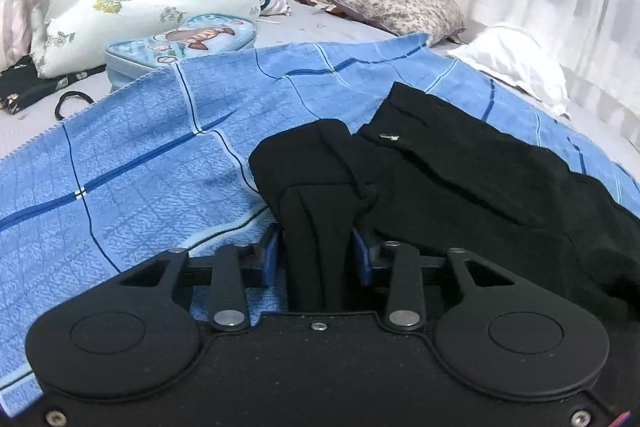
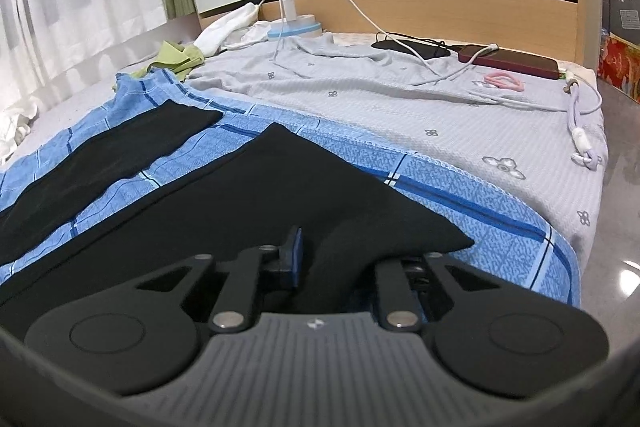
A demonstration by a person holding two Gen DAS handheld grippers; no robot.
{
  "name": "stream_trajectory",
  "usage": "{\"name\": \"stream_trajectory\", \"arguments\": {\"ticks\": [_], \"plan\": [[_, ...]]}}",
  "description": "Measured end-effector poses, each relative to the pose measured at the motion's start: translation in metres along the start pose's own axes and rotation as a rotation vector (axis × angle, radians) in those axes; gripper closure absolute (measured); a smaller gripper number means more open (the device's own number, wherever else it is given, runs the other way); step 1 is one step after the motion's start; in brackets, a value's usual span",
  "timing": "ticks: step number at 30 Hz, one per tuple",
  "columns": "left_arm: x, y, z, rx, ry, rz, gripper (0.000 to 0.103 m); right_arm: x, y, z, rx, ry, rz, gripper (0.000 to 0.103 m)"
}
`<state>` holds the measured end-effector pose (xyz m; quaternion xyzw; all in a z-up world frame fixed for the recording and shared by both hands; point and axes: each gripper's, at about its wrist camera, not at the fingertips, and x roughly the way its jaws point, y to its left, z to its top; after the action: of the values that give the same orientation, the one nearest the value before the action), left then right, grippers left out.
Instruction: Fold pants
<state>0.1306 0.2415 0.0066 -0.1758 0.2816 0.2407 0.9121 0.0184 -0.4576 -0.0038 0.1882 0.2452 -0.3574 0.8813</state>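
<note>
Black pants [image 2: 248,183] lie spread on blue checked towel [image 1: 140,147] on the bed. Left gripper [image 1: 316,259] clamped on bunched waistband; right gripper [image 2: 336,259] pinches near leg hem. Fabric looks soft, light, floppy; best held at waistband and hems.

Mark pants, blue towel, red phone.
pants [image 1: 460,163], left wrist view, waistband area near the metal clasp
blue towel [image 1: 140,155], left wrist view, bare middle
red phone [image 2: 508,61], right wrist view, top face
</note>
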Motion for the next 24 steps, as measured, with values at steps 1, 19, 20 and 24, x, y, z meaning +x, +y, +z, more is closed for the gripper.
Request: {"name": "stream_trajectory", "arguments": {"ticks": [1, 19, 20, 24], "plan": [[0.002, 0.001, 0.000, -0.014, 0.003, -0.012, 0.058, 0.001, 0.001, 0.000, -0.008, 0.001, 0.001, 0.080], [-0.040, -0.021, 0.025, 0.151, -0.026, 0.048, 0.091, -0.029, 0.020, 0.033, -0.158, 0.005, -0.009, 0.099], [-0.045, -0.019, 0.027, 0.156, -0.018, 0.048, 0.091, -0.035, 0.019, 0.037, -0.163, 0.000, -0.012, 0.099], [-0.063, -0.011, 0.029, 0.178, -0.014, 0.051, 0.091, -0.051, 0.010, 0.044, -0.175, -0.015, 0.001, 0.099]]}}
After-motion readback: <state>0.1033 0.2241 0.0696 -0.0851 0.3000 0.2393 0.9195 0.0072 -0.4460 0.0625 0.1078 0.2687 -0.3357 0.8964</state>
